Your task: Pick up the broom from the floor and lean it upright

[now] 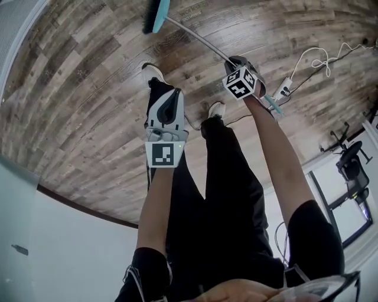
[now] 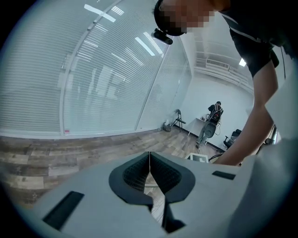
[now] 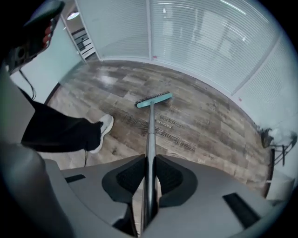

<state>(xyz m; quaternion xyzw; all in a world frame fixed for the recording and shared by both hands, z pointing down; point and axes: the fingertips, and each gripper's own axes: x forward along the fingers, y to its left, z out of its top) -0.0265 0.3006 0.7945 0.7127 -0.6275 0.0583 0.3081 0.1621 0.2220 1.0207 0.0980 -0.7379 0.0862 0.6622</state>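
The broom has a teal brush head (image 1: pixel 156 15) and a thin metal handle (image 1: pixel 198 38). In the head view it slants from the top of the picture down to my right gripper (image 1: pixel 237 62), and its teal handle end (image 1: pixel 273 104) sticks out behind that gripper. In the right gripper view the handle (image 3: pixel 150 139) runs straight between the jaws, which are shut on it. The brush head (image 3: pixel 154 99) rests on the wood floor below. My left gripper (image 1: pixel 163 94) hangs to the left of the broom, apart from it. Its pads (image 2: pixel 149 174) are shut together on nothing.
The person's two white shoes (image 1: pixel 152 72) (image 1: pixel 216 109) stand on the plank floor right under the grippers. A white power strip (image 1: pixel 286 89) with a looped cable (image 1: pixel 319 59) lies to the right. A glass wall with blinds (image 2: pixel 107 79) runs along one side. Black equipment (image 1: pixel 352 168) stands at far right.
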